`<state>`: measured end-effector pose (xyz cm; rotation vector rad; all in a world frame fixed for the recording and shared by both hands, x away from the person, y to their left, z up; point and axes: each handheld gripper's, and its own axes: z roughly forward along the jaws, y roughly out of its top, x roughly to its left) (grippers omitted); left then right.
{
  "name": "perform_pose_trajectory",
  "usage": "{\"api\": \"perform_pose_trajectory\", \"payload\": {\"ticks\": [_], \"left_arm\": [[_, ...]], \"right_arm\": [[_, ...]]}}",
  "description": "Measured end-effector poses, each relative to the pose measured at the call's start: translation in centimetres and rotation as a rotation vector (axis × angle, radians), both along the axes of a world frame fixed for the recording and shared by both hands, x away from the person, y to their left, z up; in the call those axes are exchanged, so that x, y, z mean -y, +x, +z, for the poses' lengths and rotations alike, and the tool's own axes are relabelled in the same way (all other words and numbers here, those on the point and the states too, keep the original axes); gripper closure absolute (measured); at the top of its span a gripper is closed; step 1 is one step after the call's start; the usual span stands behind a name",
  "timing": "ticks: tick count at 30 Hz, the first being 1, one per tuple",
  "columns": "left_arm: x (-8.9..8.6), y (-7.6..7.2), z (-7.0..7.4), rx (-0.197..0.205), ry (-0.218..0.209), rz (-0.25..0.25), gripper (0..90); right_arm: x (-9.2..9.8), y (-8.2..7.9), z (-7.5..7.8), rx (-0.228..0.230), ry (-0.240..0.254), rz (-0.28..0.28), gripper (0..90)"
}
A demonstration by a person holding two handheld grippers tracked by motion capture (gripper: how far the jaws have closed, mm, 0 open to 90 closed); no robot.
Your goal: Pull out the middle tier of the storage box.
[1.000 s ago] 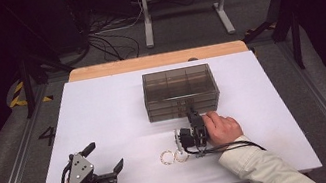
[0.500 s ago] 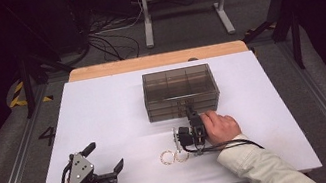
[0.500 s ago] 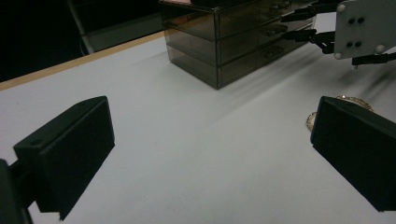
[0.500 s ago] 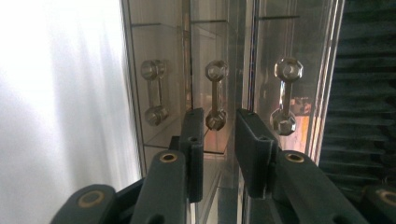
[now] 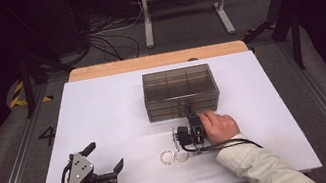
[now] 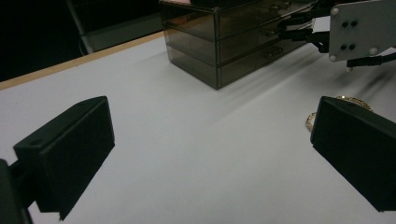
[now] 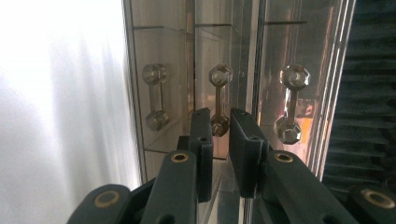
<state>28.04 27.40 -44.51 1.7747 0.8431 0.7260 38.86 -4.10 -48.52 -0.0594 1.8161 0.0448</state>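
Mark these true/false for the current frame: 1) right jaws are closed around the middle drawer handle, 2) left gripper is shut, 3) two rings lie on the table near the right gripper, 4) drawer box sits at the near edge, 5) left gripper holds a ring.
1) True. The right gripper has its jaws on either side of the middle handle of the drawer box.
2) False. The left gripper has its jaws wide apart.
3) True. The two rings lie on the table just left of the right gripper.
4) False. The box sits toward the far side of the table.
5) False. The left gripper's jaws are empty.
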Motion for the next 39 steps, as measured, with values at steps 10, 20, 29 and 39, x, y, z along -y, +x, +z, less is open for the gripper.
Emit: {"api": "perform_pose_trajectory", "payload": {"ticks": [10,20,29,39], "left_arm": [[0.0,0.0,0.0,0.0,-0.002,-0.001,0.5],[0.0,0.0,0.0,0.001,0.0,-0.001,0.5],[0.0,0.0,0.0,0.001,0.003,-0.003,0.5],[0.0,0.0,0.0,0.001,0.003,-0.002,0.5]], "right_arm": [[0.0,-0.8,0.4,-0.02,0.014,-0.009,80.5],[0.3,-2.1,1.0,-0.045,0.026,0.001,80.5],[0.5,-2.8,1.3,-0.111,0.062,0.013,72.3],[0.8,-3.3,1.9,-0.128,0.098,0.059,61.7]]}}
